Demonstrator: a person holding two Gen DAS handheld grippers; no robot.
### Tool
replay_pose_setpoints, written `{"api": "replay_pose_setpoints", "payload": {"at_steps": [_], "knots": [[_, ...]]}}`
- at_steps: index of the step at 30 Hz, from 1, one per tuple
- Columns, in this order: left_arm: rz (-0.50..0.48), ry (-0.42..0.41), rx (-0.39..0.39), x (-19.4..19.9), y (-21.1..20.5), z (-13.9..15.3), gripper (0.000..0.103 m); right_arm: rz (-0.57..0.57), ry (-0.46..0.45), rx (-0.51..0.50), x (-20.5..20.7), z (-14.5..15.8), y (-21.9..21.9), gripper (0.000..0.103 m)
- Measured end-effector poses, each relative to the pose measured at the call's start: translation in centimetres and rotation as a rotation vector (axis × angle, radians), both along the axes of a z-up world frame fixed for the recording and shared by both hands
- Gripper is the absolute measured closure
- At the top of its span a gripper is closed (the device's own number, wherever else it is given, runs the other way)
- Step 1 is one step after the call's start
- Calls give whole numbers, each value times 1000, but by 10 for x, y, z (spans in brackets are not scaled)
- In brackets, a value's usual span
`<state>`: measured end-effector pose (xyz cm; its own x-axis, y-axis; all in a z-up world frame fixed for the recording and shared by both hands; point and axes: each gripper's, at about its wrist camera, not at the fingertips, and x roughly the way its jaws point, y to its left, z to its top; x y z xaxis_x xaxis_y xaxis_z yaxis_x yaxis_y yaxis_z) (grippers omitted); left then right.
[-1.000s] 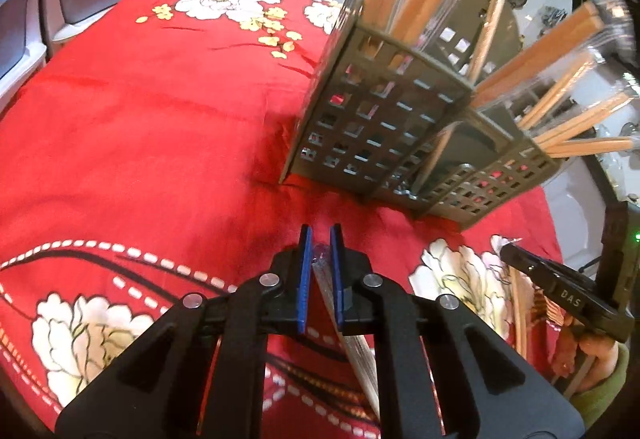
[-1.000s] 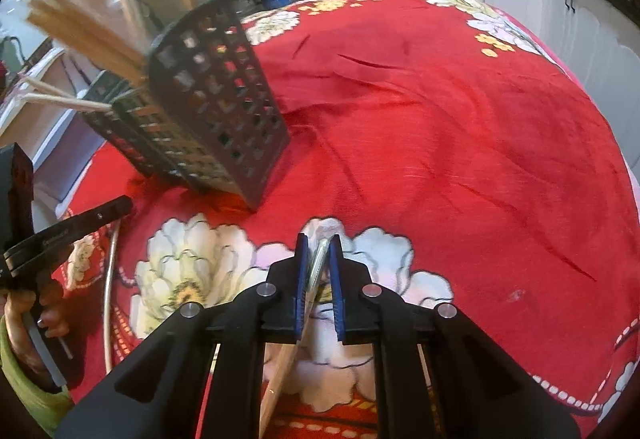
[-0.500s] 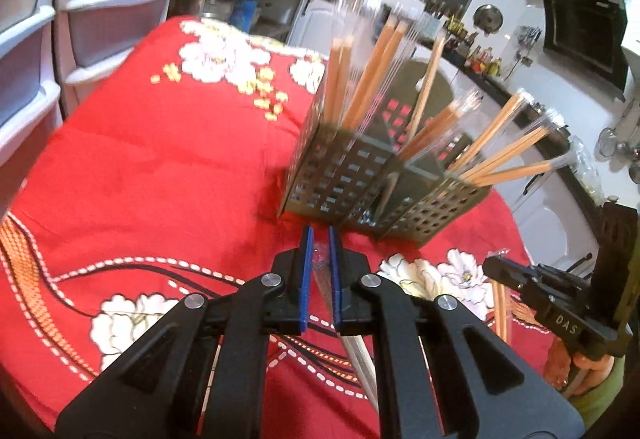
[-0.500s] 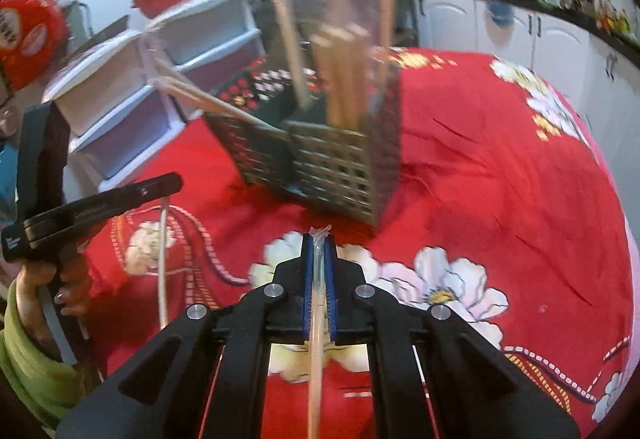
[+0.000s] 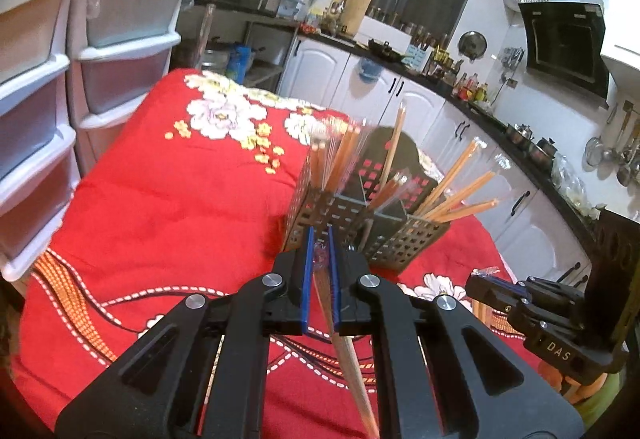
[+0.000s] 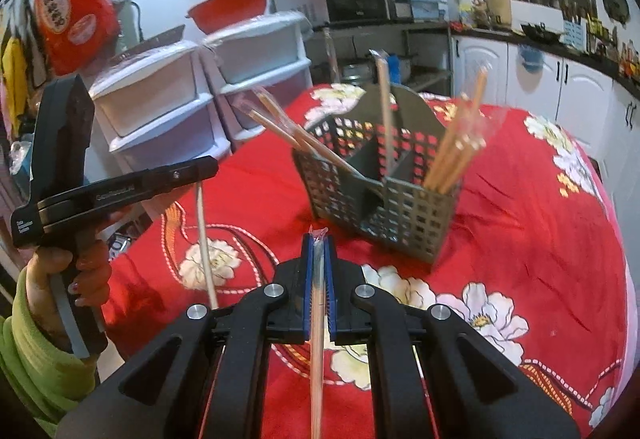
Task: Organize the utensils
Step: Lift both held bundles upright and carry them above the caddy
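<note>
Holding: each hand-held gripper is clamped on one wrapped pair of chopsticks, raised above the red cloth.
Left hand-held gripper [image 5: 319, 239]: blue pads pressed together on a clear-wrapped chopstick pair [image 5: 347, 351]; the wrapper's crimped end pokes out at the tips and the long wooden shaft trails back under the body.
Right hand-held gripper [image 6: 319, 243]: pads closed on another wrapped pair [image 6: 317, 339], gripped near its top end, the rest running back toward the camera.
Utensil caddy [image 5: 362, 223]: grey perforated holder with dividers, standing on the tabletop just beyond both grippers; several wrapped pairs already lean in its compartments, some steep, some splayed to the right.
Handling: these sticks look light, stiff and thin; the plastic sleeve is likely slippery, so a pair may swivel or slide between the pads.
Where to hold: near the top end, as now, probably suits dropping the free end into a compartment; a long overhang will swing.
Risk: a nudge could tip the light caddy or knock leaning sticks.
Surface: tabletop [image 6: 532, 223] under a soft, creased red cloth with white flowers; footing there seems less than firm.
Room: home kitchen, white drawer towers [image 5: 36, 87] at the left, white cabinets and dark counter far right, range hood beyond.
</note>
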<state>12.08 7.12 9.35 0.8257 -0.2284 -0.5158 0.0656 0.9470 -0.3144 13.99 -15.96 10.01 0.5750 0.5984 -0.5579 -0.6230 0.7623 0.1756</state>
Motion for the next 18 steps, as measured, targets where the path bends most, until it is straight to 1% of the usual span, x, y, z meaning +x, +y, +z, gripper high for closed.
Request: {"api": "replay_pose_setpoints", "payload": {"at_steps": [10,18], "knots": [[-11,-75,19,-9,-1,32,101,-9,-104,53,-10,29,3,97],[-37,-118,34,-8,-11,52,101,-24,-169,89,-11,49,-1,97]]}}
